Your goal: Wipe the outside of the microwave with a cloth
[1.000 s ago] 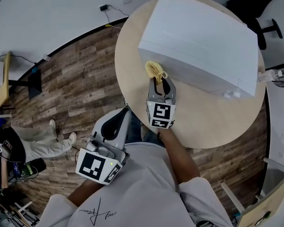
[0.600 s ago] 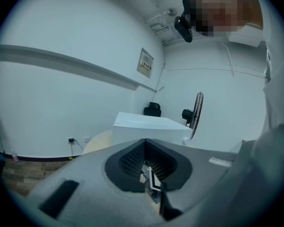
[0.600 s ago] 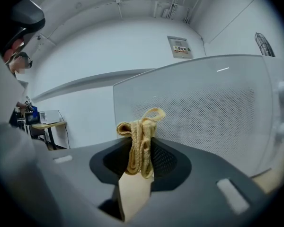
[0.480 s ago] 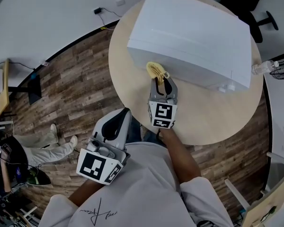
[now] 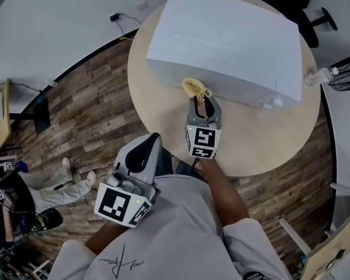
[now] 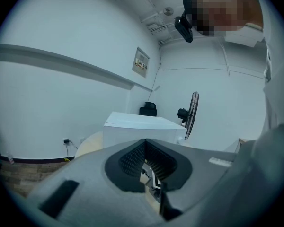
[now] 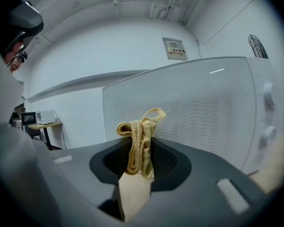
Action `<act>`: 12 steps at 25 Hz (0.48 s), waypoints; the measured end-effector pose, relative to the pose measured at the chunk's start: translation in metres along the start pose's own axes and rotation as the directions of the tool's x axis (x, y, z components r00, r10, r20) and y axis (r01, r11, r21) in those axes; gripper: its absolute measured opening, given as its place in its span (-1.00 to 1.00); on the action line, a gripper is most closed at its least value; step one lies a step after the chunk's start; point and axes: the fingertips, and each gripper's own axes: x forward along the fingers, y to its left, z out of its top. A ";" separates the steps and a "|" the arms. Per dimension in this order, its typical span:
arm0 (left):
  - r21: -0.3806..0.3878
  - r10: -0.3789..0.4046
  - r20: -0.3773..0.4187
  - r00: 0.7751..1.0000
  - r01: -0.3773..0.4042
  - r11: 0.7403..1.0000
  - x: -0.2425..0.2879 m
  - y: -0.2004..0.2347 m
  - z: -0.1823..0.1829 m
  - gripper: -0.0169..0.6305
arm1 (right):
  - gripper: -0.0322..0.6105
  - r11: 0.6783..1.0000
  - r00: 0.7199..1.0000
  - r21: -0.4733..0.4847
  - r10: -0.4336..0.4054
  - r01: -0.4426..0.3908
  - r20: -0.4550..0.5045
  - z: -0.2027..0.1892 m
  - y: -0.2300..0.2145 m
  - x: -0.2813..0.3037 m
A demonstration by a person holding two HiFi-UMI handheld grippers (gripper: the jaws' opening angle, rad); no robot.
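Yellow folded cloth pinched in right hand-held gripper, close against front of white boxy microwave on round pale-wood worktop. Left hand-held gripper pressed together, empty, over brown plank floor. White walls around.

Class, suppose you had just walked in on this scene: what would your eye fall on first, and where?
The big white microwave sits on the round wooden table. Right at its front, the right gripper has its fingers shut on a yellow cloth. The left gripper hangs off the table near the person's body, holding nothing.
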 end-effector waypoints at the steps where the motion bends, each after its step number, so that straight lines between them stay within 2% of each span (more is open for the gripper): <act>1: -0.001 -0.003 -0.001 1.000 0.003 1.000 0.001 -0.001 0.000 -0.97 | -0.52 1.000 1.000 0.003 -0.006 0.006 0.001 0.000 -0.004 -0.001; 12: 0.011 -0.043 -0.007 0.999 0.043 0.999 0.011 -0.022 -0.002 -0.97 | -0.52 0.998 0.998 0.001 -0.066 0.066 -0.001 -0.001 -0.041 -0.021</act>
